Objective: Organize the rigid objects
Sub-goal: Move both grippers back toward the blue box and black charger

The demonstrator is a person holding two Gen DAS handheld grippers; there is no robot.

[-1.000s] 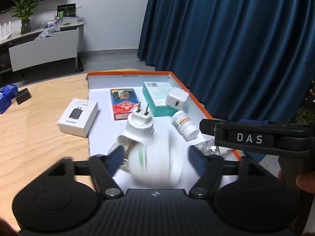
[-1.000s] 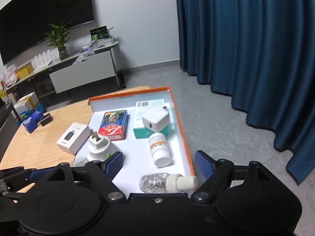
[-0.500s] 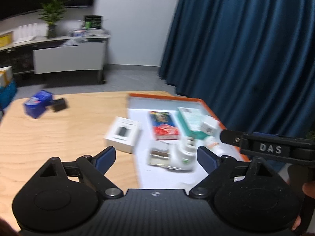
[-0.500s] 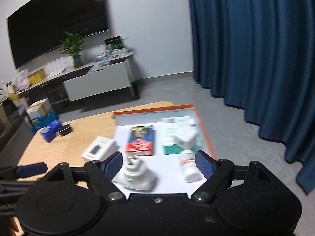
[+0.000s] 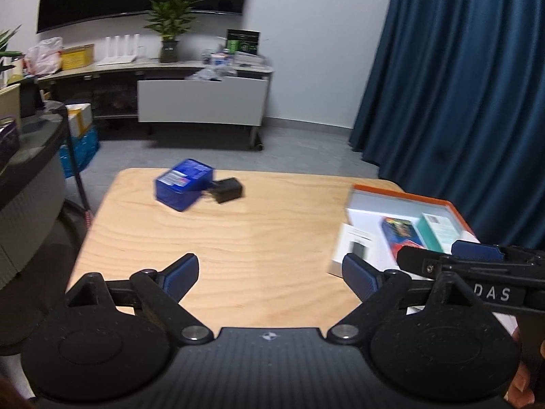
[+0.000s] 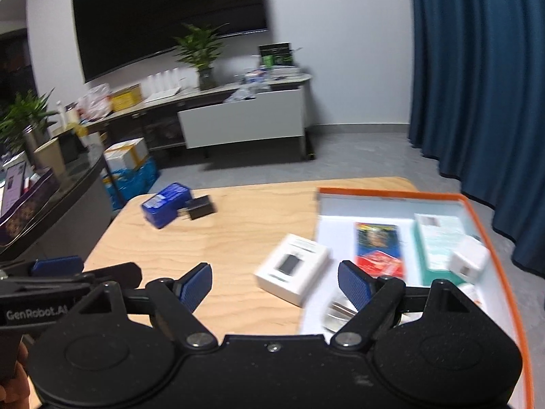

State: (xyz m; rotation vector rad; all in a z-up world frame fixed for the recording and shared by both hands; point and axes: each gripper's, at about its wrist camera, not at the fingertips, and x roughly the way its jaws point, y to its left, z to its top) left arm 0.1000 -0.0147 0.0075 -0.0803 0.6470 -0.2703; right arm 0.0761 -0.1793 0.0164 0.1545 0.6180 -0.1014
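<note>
An orange-rimmed tray [image 6: 494, 238] is seen at 3 o'clock on the wooden table [image 6: 238, 231]. Inside it a red-blue box [image 6: 376, 243], a teal box [image 6: 436, 238] and a white charger cube [image 6: 468, 260] are noted. A white box [image 6: 293, 269] lies against the tray's left edge. At 11 o'clock, a blue box [image 5: 184, 184] is found touching a black adapter [image 5: 228, 190]. The left gripper [image 5: 269, 272] and the right gripper [image 6: 274, 281] are both spread apart, nothing held.
</note>
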